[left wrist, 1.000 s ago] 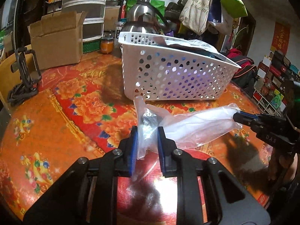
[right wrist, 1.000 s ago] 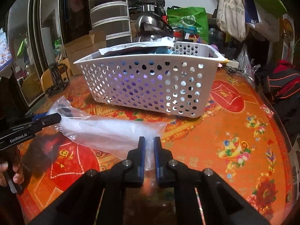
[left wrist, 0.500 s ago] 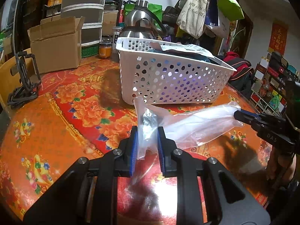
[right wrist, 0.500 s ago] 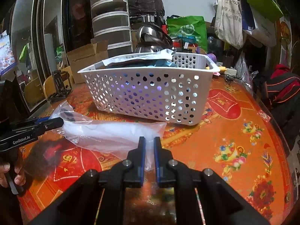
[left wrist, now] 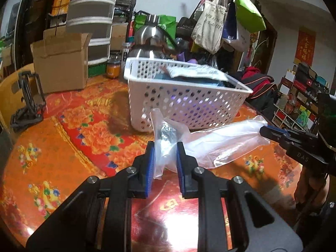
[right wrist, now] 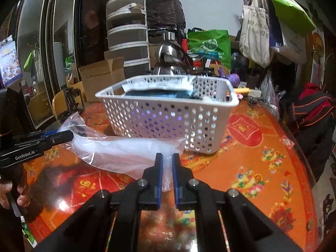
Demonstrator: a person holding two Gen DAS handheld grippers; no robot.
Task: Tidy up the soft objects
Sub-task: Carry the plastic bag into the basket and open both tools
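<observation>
Above a glossy floral tablecloth (left wrist: pixel 63 138) amid household clutter, both hand-held grippers clenched on one clear plastic bag (left wrist: pixel 220 142).

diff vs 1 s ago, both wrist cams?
Both grippers rose: the white basket sits lower in frame, its contents more exposed. Left gripper and right gripper stay clamped on opposite ends of the clear plastic bag. Basket unmoved on the table.
</observation>
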